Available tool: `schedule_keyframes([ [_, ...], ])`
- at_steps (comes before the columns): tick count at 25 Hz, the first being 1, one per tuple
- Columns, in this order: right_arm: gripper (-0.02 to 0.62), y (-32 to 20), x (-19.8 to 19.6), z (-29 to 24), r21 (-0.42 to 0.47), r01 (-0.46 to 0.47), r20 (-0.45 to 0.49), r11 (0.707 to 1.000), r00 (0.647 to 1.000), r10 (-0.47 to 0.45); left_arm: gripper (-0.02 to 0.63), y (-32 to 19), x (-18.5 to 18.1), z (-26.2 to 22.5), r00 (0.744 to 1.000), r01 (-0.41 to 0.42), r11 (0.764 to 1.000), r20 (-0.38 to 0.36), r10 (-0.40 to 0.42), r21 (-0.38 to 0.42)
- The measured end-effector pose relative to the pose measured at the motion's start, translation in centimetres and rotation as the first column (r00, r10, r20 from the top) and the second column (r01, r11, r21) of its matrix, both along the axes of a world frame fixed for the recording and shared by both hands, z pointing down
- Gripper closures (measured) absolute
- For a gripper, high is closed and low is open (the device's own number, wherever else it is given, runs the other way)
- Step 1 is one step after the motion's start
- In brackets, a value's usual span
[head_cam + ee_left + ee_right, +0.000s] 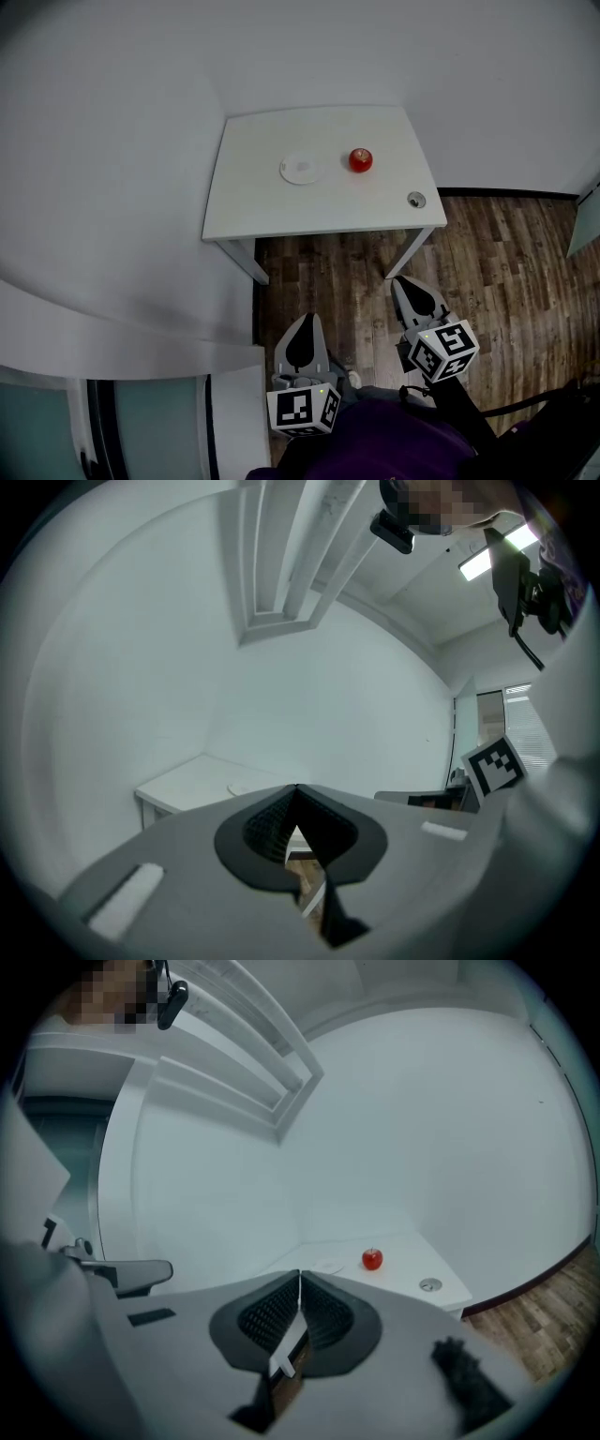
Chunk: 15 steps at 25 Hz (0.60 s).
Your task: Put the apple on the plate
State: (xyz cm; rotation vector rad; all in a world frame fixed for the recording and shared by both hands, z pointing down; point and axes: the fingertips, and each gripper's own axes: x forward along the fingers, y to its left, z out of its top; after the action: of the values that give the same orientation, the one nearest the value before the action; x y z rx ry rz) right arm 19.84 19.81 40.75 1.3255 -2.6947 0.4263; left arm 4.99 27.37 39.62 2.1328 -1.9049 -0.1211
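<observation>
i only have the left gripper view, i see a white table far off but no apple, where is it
observer: The apple sits on the table, to the right of the plate as the head view shows it, with a clear gap between them.
operator: ok and is the right gripper carrying anything
observer: No. The right gripper is shut with nothing between its jaws.
</observation>
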Motion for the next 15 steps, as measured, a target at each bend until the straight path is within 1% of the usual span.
schedule_keyframes([
  [5, 0.584, -3.9, -2.2, -0.1, 0.004, -0.002, -0.005, 1.000, 1.000, 0.002, 0.600, -4.0, -2.1, -0.2, 1.000, -0.005, 1.000, 0.000, 0.005, 0.009],
  [15, 0.584, -12.7, -6.9, -0.5, 0.011, -0.037, -0.013, 0.999, 0.999, 0.038, 0.600, -13.2, -6.7, -0.2, 0.998, -0.061, 0.998, -0.005, 0.061, 0.010],
])
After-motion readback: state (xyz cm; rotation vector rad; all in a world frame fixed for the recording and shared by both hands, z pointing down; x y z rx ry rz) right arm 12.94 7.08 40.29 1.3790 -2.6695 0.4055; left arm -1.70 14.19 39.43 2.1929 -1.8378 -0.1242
